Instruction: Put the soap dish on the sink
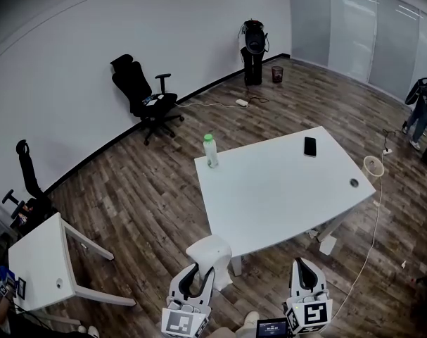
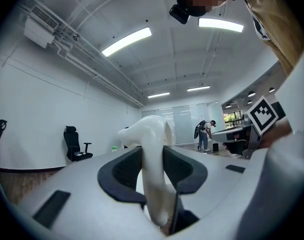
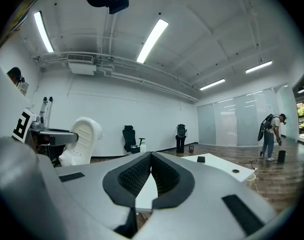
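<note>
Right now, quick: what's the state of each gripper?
Left gripper: closed on the white soap dish.
Right gripper: closed, nothing between its jaws.

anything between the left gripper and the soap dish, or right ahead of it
Nothing stands between them: the left gripper is shut on the soap dish. No sink is in view. Straight ahead of the dish stands a white table, so its way forward is blocked there.

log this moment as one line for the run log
left gripper: shut on soap dish | right gripper: shut, empty | sink: not in view | table: ahead, bottle and phone on it
</note>
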Tool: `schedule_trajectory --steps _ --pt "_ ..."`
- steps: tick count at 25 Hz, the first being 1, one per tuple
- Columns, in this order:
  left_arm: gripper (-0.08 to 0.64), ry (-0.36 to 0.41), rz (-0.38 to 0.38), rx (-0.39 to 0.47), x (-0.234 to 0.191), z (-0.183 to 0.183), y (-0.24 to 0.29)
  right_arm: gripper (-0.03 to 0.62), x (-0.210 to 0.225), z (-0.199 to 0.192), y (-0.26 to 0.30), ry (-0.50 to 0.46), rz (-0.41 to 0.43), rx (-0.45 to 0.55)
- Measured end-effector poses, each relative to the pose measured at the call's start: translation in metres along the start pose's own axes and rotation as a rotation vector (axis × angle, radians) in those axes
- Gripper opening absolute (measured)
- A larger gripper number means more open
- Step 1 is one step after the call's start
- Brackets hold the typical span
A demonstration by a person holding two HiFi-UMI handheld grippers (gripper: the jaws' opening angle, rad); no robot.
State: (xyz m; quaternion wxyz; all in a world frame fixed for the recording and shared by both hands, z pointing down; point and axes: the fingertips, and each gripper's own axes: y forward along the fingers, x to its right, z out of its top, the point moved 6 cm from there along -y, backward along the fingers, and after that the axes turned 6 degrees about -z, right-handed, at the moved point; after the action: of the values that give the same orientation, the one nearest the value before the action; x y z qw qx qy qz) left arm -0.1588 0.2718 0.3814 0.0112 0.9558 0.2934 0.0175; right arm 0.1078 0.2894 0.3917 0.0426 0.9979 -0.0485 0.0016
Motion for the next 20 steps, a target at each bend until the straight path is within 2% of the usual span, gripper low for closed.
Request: schedule_trajectory --steps 9,20 --pt "0.130 -0.013 -0.007 0.007 -0.022 0.001 0.046 0.009 0.008 0.000 0.041 0.003 0.005 -0.012" --pt "0.130 0.018 -0.070 -0.004 -0.098 -0.005 0.131 0.009 0.008 0.012 0.150 -0.014 -0.042 -0.001"
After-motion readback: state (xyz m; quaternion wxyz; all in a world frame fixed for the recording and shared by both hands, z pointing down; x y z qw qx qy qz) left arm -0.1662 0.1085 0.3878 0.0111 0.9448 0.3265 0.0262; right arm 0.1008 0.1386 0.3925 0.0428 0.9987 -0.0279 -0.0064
